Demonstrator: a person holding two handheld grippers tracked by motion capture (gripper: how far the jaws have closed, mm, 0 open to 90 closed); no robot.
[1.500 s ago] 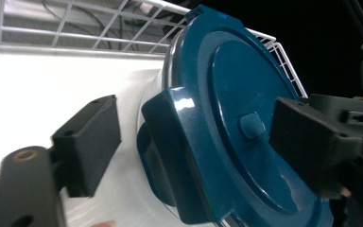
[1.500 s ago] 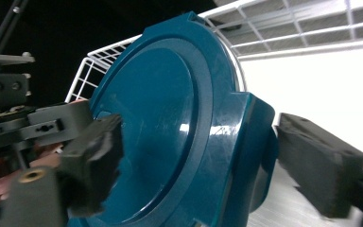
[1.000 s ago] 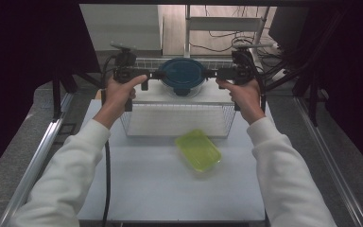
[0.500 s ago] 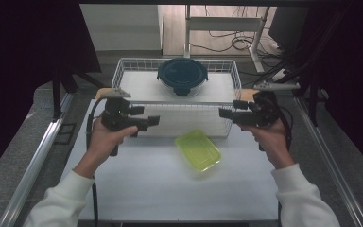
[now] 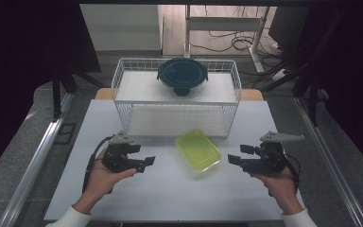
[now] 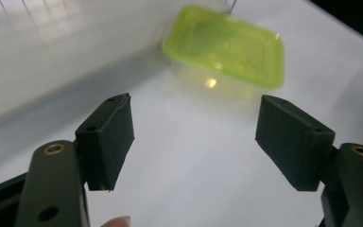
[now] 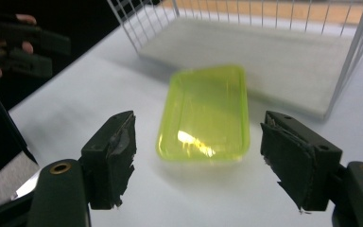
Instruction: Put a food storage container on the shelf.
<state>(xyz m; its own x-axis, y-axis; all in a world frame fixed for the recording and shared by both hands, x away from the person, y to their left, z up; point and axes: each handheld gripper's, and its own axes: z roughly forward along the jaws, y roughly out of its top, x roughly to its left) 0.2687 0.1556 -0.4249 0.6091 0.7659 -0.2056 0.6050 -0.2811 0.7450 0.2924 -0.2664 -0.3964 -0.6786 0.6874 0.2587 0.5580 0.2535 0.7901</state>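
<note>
Both tools are closing in on the green box (image 5: 198,150), which lies on the white surface (image 5: 170,198) in front of the wire basket (image 5: 123,94). The left tool (image 5: 147,162) and right tool (image 5: 234,155) flank it, jaws wide with nothing between them and just narrowing. Next, I judge, each must reach 1 side and grip.

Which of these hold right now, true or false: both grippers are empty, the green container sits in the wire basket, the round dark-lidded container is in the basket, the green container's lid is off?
1. Both grippers are empty. True: the left gripper and right gripper flank the green container, touching nothing; their jaws have just been closing with nothing between them.
2. The green container sits in the wire basket. False: it lies on the table in front of it.
3. The round dark-lidded container is in the basket. True.
4. The green container's lid is off. False: it is on.
</note>
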